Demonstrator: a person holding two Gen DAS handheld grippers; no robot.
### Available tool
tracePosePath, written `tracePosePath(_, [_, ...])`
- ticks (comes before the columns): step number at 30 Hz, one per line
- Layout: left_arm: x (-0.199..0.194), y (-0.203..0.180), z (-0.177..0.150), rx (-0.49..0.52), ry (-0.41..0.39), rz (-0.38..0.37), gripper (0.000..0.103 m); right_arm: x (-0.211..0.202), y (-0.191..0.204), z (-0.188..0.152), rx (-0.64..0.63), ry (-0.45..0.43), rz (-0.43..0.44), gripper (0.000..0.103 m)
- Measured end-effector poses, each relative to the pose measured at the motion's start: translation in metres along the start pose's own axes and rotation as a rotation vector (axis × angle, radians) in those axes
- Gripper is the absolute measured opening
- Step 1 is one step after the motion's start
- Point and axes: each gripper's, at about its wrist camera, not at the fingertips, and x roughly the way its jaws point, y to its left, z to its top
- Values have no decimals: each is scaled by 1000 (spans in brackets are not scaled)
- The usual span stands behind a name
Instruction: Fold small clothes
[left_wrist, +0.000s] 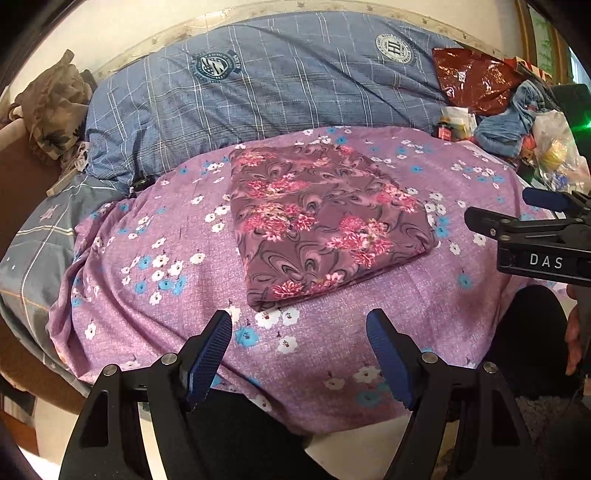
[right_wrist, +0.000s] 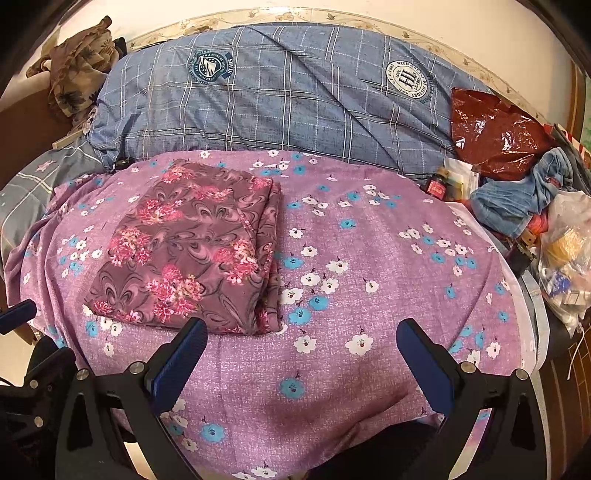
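Observation:
A maroon garment with pink flowers (left_wrist: 317, 225) lies folded into a flat rectangle on the purple flowered sheet (left_wrist: 155, 321). It also shows in the right wrist view (right_wrist: 192, 251), left of centre. My left gripper (left_wrist: 299, 347) is open and empty, held just short of the garment's near edge. My right gripper (right_wrist: 301, 354) is open and empty, near the garment's near right corner. The right gripper's body also shows at the right edge of the left wrist view (left_wrist: 532, 236).
A blue checked quilt (right_wrist: 280, 96) lies along the back of the bed. A shiny red bag (right_wrist: 498, 136), blue denim cloth (right_wrist: 524, 192) and a clear plastic bag (right_wrist: 569, 258) crowd the right side. A brown patterned cloth (right_wrist: 77, 70) sits at the back left.

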Motion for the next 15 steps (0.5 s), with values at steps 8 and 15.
tracePosePath(8, [5,0,1,20,17,32,75,7,2,-1,-22,18,-29,103])
tracePosePath(15, [8,0,0,20,19,44,75,13,3,-4,-46,34,-38,103])
